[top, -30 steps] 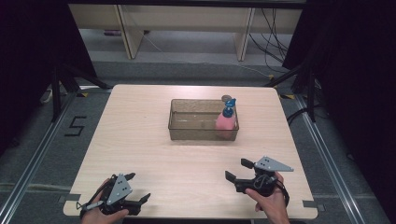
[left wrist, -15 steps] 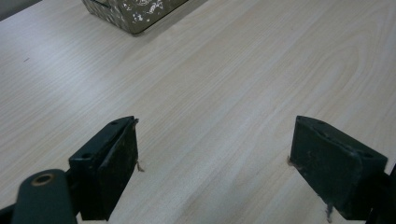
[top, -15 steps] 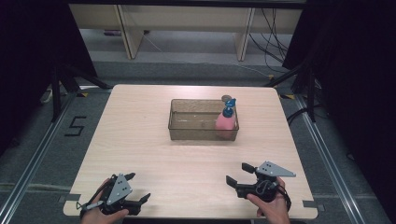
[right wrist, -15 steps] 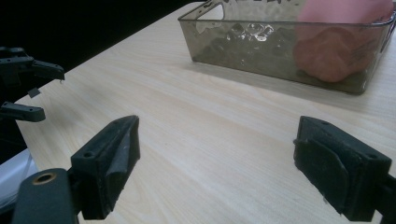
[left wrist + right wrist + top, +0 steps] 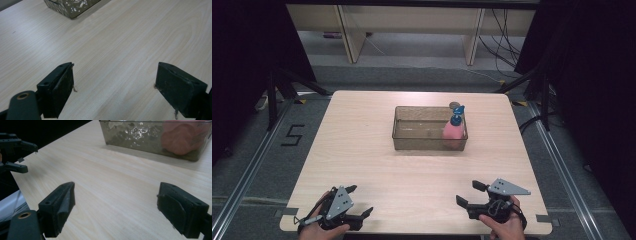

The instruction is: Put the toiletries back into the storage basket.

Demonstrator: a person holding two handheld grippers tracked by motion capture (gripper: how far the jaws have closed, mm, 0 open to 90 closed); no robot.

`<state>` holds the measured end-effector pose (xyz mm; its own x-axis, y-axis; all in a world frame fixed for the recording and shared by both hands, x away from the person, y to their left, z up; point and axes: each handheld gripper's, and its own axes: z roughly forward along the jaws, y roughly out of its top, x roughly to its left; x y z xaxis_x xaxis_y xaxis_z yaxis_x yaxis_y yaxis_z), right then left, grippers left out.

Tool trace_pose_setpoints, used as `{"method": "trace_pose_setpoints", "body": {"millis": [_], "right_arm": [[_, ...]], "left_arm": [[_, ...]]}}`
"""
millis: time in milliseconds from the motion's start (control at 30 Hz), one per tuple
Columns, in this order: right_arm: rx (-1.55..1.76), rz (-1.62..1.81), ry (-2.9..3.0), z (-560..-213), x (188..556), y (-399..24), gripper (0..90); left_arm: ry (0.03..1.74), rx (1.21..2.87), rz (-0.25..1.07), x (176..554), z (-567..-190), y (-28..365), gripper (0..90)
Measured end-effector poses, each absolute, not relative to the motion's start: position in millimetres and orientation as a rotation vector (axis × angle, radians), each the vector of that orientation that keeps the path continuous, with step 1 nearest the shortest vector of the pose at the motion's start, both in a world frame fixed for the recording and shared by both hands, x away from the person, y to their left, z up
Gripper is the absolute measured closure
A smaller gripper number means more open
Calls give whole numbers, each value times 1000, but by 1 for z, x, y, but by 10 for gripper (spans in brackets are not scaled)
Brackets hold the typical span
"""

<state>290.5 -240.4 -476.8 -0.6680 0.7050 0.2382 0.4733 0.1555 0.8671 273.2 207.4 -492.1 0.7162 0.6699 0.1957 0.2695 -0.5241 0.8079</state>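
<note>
We work at a pale wooden table (image 5: 362, 150) on a grey floor. Well beyond our hands, a clear rectangular plastic bin (image 5: 422, 135) stands near the middle, and a pink bottle with a blue pump top (image 5: 454, 131) stands upright in its right end. Our left gripper (image 5: 360, 201) and right gripper (image 5: 469, 194) sit near the table's front edge, well apart, each with jaws spread wide and empty.
</note>
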Motion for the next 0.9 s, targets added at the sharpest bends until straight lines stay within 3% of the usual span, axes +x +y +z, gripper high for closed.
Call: {"method": "trace_pose_setpoints", "body": {"millis": [900], "right_arm": [[1082, 1435, 2316, -485, 276, -235, 159]], "left_arm": [[701, 2135, 624, 273, -491, 208, 147]]}}
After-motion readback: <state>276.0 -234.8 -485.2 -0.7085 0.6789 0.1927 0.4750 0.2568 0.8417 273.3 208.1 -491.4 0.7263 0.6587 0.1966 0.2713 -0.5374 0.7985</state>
